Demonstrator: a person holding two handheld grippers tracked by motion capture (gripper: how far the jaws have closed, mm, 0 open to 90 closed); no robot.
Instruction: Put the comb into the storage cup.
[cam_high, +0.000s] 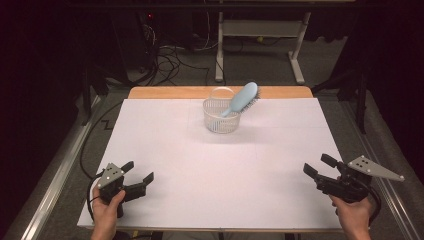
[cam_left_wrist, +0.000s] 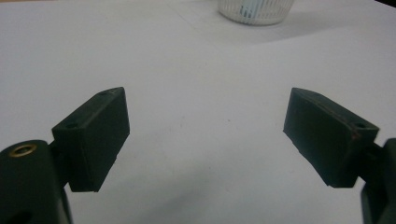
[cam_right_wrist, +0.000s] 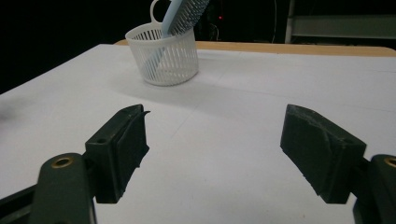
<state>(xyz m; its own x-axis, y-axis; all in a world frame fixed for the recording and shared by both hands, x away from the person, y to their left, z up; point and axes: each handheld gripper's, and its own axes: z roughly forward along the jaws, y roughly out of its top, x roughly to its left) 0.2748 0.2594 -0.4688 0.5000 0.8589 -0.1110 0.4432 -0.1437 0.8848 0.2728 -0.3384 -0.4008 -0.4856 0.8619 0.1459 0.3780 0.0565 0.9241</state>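
- A pale blue hairbrush (cam_high: 243, 99) stands handle-down in a white slotted basket (cam_high: 220, 121) at the upper centre of the high view, bristle head leaning right over the rim.
- Both grippers wait at the frame's lower corners, well apart from it: left gripper (cam_high: 140, 176) and right gripper (cam_high: 314, 165), jaws spread, holding nothing.
- Best approach: probably grip the exposed head and lift along its lean, while the other gripper steadies the light basket.

Slatted white plastic basket (cam_high: 221, 119), pale-blue plastic hairbrush (cam_high: 243, 98) — smooth; table (cam_high: 210, 170) covered in matt white paper.
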